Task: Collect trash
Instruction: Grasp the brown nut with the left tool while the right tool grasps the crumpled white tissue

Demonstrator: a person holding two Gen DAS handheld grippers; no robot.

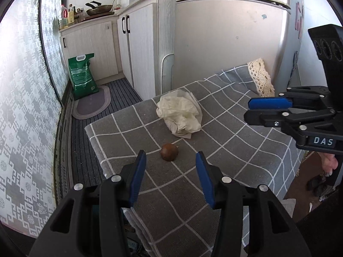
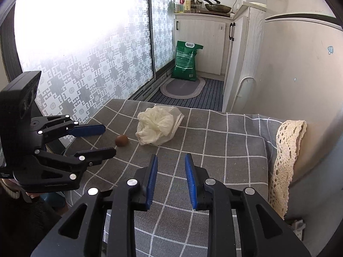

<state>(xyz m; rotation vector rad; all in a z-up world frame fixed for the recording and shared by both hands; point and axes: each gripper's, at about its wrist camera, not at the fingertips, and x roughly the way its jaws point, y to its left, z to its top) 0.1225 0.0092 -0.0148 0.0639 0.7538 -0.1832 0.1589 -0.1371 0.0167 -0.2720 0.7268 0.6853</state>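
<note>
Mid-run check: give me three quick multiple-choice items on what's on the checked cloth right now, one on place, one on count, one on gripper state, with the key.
1. Where does the small brown round thing lie relative to the crumpled white wrapper?
A. on top of it
B. beside it, apart, nearer the left gripper
C. under the cloth

2. How many loose items lie on the grey checked tablecloth?
A. two
B. four
C. none

3. What is the left gripper holding?
A. the wrapper
B. the brown thing
C. nothing, its jaws are open

Key: 1 B, the small brown round thing sits clear of the crumpled white wrapper, just ahead of the left gripper. 2 A, only those two lie on the grey checked tablecloth. 3 C, an empty gap shows between its pads.
</note>
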